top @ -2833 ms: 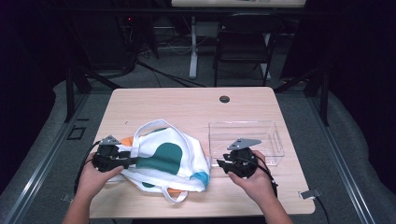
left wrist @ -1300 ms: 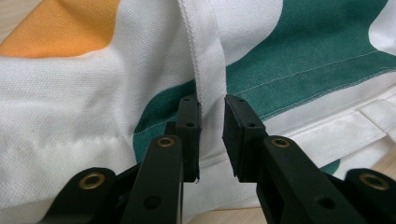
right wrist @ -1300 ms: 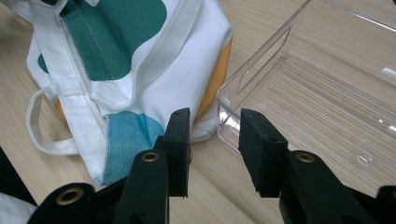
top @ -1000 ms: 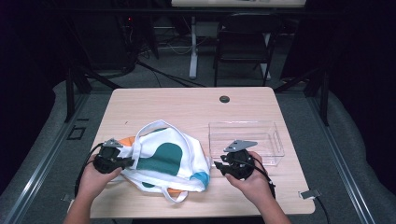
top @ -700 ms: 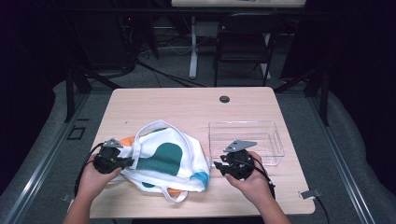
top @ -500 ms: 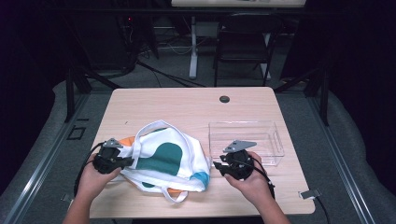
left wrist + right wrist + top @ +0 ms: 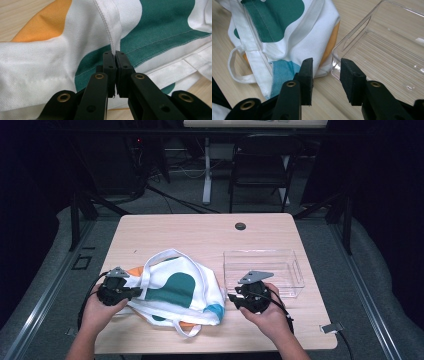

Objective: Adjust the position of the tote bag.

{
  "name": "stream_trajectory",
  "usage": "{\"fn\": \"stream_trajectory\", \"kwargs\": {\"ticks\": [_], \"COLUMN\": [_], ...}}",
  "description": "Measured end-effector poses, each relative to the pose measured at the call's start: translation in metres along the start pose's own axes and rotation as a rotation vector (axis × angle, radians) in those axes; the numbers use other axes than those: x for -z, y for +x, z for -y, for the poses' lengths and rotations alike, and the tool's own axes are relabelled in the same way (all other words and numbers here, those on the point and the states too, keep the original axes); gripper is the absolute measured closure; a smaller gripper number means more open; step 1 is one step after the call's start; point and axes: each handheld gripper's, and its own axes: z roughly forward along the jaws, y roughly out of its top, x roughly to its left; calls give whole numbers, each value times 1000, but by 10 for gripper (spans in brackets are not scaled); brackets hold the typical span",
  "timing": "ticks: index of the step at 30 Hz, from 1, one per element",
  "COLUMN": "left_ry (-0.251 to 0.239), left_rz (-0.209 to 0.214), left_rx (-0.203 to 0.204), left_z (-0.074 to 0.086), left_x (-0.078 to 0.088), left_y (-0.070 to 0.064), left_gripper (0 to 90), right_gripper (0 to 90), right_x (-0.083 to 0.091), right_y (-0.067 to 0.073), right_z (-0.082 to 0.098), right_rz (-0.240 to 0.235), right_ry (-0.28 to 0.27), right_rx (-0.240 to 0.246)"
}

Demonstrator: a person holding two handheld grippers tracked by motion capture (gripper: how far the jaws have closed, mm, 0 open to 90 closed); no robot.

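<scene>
A white cloth tote bag (image 7: 175, 287) with green, orange and blue patches lies flat on the wooden table (image 7: 200, 235). My left gripper (image 7: 135, 291) is at the bag's left edge. In the left gripper view its jaws are pressed together on a stitched white fold of the bag (image 7: 110, 32), so the gripper (image 7: 115, 56) is shut on the cloth. My right gripper (image 7: 232, 298) rests on the table just right of the bag. In the right gripper view its jaws (image 7: 325, 67) stand apart with nothing between them, near the bag's blue corner (image 7: 283, 72).
A clear plastic tray (image 7: 290, 270) stands empty on the table at the right, close behind my right gripper; its near corner (image 7: 337, 56) is just beyond the jaws. A round black grommet (image 7: 240, 226) sits near the table's far edge. A chair (image 7: 260, 165) stands beyond.
None of the hands or the bag has visibly moved across the high-view frames.
</scene>
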Motion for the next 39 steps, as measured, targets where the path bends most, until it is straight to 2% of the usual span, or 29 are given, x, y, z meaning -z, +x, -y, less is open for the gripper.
{"fn": "stream_trajectory", "kwargs": {"ticks": [12,18,26,32,39], "left_ry": [-25,-42,-65,-70,-84], "left_rz": [-2,-1,-9,-3,-4], "left_rx": [2,-1,-5,-9,-13], "left_z": [-1,-3,-7,-12,-18], "left_x": [5,10,15,19,25], "left_y": [0,-1,-2,-1,0], "left_gripper": [880,880,880,880,881], "right_gripper": [632,637,679,722,775], "right_x": [0,-2,-2,-4,-14], "right_y": [1,6,10,17,32], "right_z": [0,0,-1,-3,-8], "right_rz": [-6,-28,-25,-43,-61], "right_ry": [2,16,5,12,65], "right_rx": [11,52,68,83,153]}}
